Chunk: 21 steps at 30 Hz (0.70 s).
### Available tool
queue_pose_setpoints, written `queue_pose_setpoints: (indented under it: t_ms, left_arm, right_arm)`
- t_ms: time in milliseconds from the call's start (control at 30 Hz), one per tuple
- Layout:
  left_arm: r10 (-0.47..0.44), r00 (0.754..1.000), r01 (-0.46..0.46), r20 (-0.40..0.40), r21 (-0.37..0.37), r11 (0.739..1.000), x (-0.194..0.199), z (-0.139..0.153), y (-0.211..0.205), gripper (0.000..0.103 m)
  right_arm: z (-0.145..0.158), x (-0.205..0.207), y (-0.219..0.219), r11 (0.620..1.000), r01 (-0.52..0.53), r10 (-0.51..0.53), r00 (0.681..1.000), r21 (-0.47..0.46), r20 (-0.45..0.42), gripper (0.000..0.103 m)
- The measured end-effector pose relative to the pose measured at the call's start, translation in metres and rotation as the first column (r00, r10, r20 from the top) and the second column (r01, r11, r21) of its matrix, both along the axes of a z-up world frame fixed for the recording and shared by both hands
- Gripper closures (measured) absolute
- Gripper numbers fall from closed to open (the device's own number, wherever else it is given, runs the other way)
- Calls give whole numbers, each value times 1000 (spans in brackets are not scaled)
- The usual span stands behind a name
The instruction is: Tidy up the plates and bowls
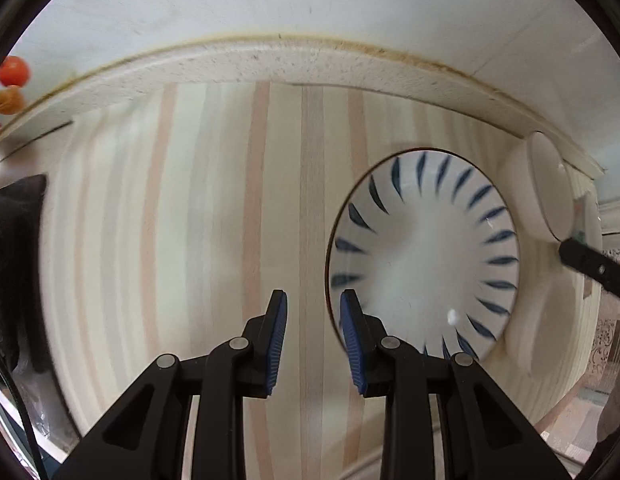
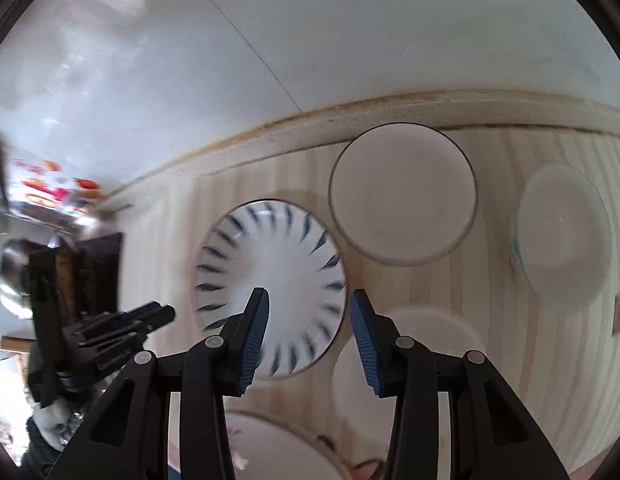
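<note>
1. Left gripper [image 1: 313,312]: pointing down over striped wooden counter [image 1: 198,220], jaws a narrow gap apart, nothing between pads, only bare wood below.
2. Blue-streak plate [image 1: 425,252]: flat on counter, just right of left gripper's right finger [image 1: 351,344] in left wrist view; finger overlaps plate's near-left rim in pic, contact can't tell.
3. Right gripper [image 2: 308,316]: jaws parted moderately, empty; left finger [image 2: 254,332] over plate's lower part, right finger [image 2: 363,336] over bare wood beside plate.
4. White bowl w/ dark rim [image 2: 403,194]: on counter near back edge, up-right of blue-streak plate [image 2: 270,264], rims almost touching.
5. Clear glass bowl [image 2: 565,236]: far right, apart from white bowl.
6. Pale plate [image 2: 405,332]: blurred, below white bowl, partly behind right finger.
7. Another plate w/ pinkish marks [image 2: 278,452]: bottom edge, mostly hidden by gripper.
8. Left gripper also seen at left in right wrist view [image 2: 150,318], blurred.
9. White tiled wall [image 1: 310,8] behind counter.
</note>
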<state>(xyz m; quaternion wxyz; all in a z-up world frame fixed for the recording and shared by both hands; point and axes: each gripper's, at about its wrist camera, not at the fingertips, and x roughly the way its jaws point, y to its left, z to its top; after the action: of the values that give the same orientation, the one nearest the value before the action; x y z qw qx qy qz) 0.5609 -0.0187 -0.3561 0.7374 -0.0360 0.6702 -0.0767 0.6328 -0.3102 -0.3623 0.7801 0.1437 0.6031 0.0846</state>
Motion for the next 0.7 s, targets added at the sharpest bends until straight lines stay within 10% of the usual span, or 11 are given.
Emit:
queue_pose_setpoints:
  t_ms: [467,700]
  left_arm:
    - [-47,999,45,-15,-82,996,9,-28,-5,82]
    - [-34,999,33,-5,-70,997,10,-21,-4,82]
  right_arm:
    - [-71,28,9,994,-81,67,985,-80,-157,92]
    - [-74,24,19,990,-102,87,985,-97,-147,92]
